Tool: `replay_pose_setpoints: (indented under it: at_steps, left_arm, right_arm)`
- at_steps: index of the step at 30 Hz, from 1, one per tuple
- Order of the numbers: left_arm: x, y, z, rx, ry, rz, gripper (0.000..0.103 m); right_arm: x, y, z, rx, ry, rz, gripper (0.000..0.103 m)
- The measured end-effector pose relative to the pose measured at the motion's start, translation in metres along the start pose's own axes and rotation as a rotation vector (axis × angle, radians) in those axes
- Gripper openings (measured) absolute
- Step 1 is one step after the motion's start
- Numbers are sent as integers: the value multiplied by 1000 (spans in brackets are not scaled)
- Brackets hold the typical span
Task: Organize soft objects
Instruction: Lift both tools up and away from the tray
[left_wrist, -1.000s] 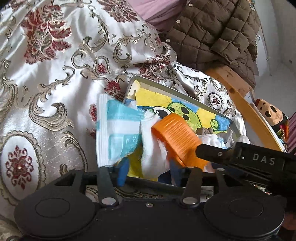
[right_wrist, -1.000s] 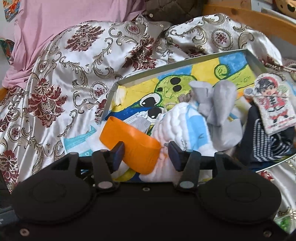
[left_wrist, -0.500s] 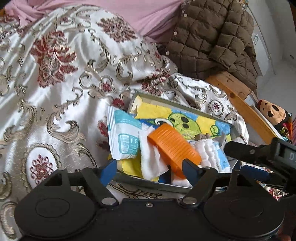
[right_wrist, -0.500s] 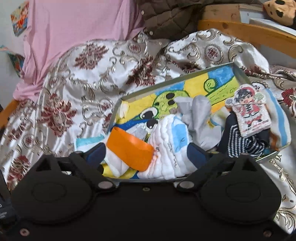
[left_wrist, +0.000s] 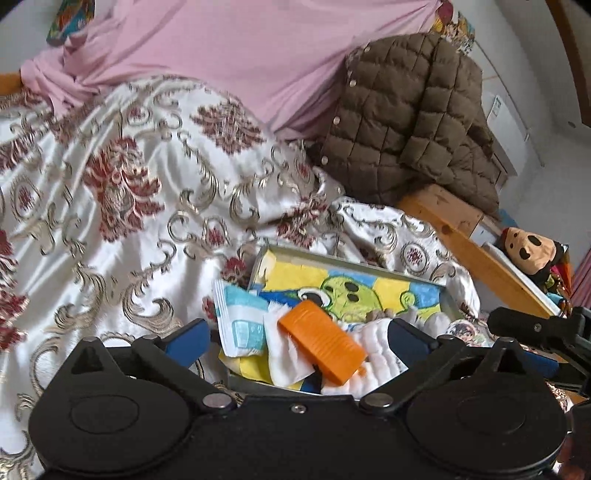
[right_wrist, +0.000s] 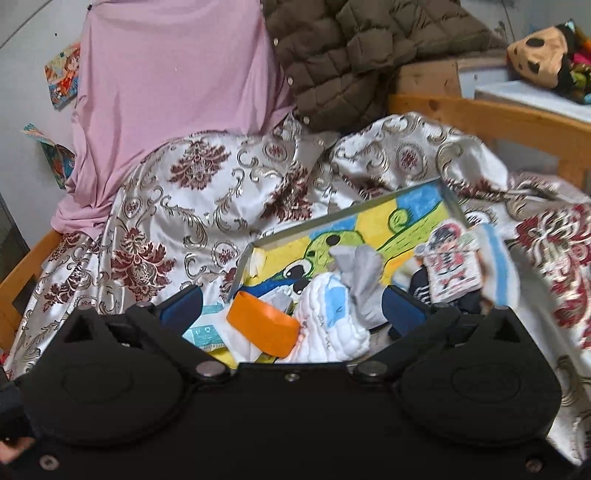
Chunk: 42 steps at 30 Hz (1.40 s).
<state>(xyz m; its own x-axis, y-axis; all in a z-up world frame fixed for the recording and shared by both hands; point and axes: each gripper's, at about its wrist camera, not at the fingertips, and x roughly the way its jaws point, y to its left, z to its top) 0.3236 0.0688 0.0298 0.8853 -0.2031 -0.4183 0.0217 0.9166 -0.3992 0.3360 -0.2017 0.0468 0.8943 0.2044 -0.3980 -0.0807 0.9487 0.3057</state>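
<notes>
Orange band (left_wrist: 319, 341) lies dropped in the tray (left_wrist: 351, 264); both tools, left (left_wrist: 295, 341) and right (right_wrist: 291, 306), have just opened wide, empty. Next: pick another soft item.

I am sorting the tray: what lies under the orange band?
The orange band rests on white cloths and a quilted cloth in the tray. What lies deeper is covered.

Both grippers (left_wrist: 295, 341) (right_wrist: 291, 308), jaws newly wide, empty
</notes>
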Motion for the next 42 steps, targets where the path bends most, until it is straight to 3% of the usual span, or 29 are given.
replay_pose_setpoints:
  at_steps: [13,21,29,42]
  left_arm:
    - [-63,-39,-8,72,-130,33,102]
    - [-99,-57,-14,122,-224,69,102]
    - [-122,-68,-33,156,-216,85,102]
    - [-157,-77,-71,199,-187,103,102]
  right_arm:
    - [-111,6,-4,-109,-155,-5,102]
    - [-165,-1,-23,-174,-195,-38,102]
    - [-208,-8,-35,-159,-218,-33,102]
    - [-235,-14,-75,-148,-208,-31,102]
